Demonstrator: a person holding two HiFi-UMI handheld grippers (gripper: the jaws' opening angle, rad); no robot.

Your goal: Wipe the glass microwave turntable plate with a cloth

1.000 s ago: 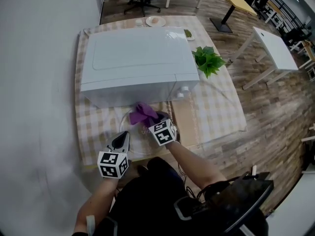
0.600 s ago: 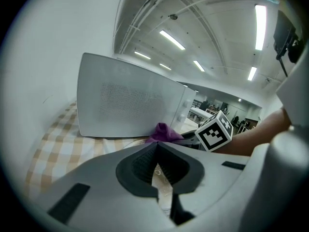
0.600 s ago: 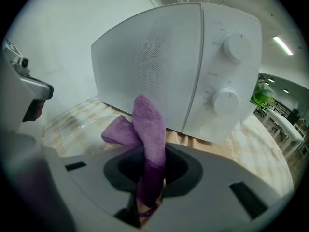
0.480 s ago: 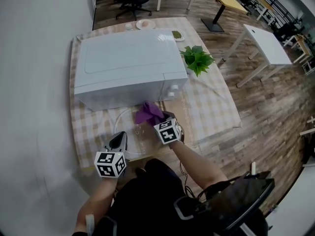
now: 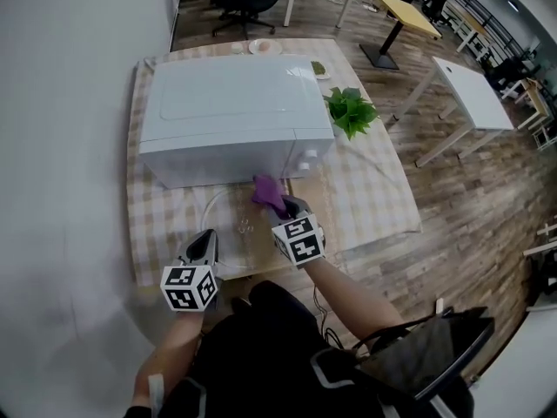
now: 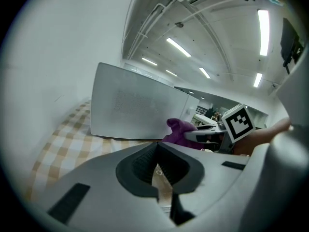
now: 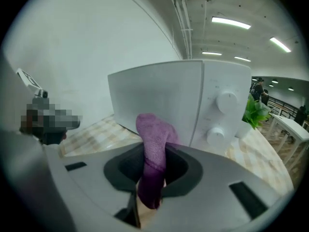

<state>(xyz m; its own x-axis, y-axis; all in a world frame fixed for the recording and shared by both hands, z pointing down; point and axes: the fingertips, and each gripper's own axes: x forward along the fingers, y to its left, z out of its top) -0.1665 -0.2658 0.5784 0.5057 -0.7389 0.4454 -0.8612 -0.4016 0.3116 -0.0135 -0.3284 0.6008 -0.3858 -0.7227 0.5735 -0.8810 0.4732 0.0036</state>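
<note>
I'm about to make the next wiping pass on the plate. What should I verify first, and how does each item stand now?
1. Cloth gripped: ok. The cloth is clamped in the right tool.
2. Plate placed: ok. The plate looks flat in front of the microwave.
3. Left tool steadying the plate: cannot tell. Its jaws look together at the near rim, but the clear glass hides any grip.
4. Cloth touching glass: cannot tell. It sits over the plate's far edge.
5. Room to sweep: not ok. The cloth is close against the microwave's front.
</note>
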